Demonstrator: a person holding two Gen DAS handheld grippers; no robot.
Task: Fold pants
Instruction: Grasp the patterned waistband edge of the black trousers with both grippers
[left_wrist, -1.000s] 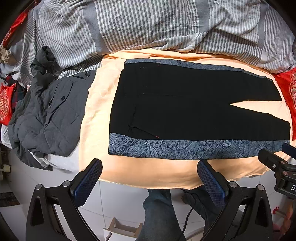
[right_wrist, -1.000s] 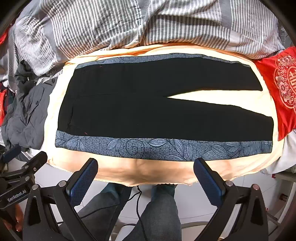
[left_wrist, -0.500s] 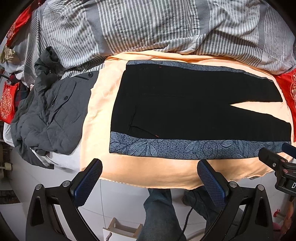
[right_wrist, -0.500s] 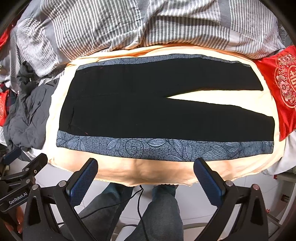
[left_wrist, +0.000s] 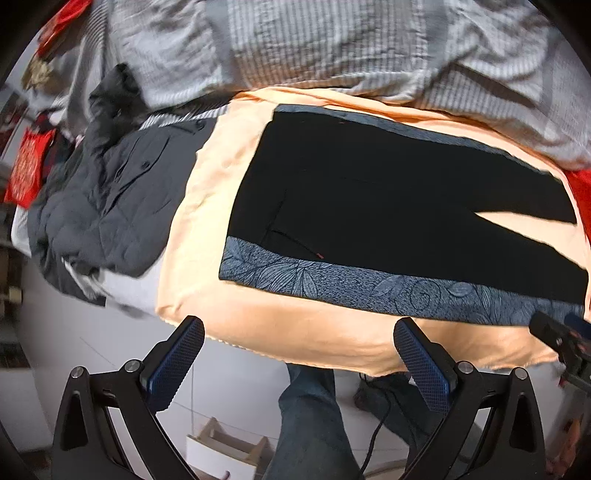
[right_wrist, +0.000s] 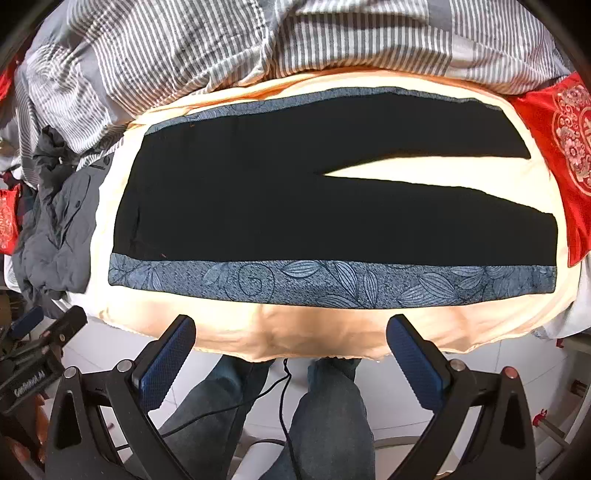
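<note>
Left view has swung and blurred since a second ago; pants unmoved, nothing gripped.
Left gripper and right gripper: jaws wide open, empty, off the bed edge. Pants flat on peach sheet, legs right. Soft, light, likely slippery; pinch the patterned near side band at waist and hem.

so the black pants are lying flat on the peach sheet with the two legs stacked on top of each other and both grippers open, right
Not quite: the legs are not stacked. The right wrist view shows the pants spread flat on the peach sheet, legs apart with sheet visible between them. The left gripper and right gripper are open.
</note>
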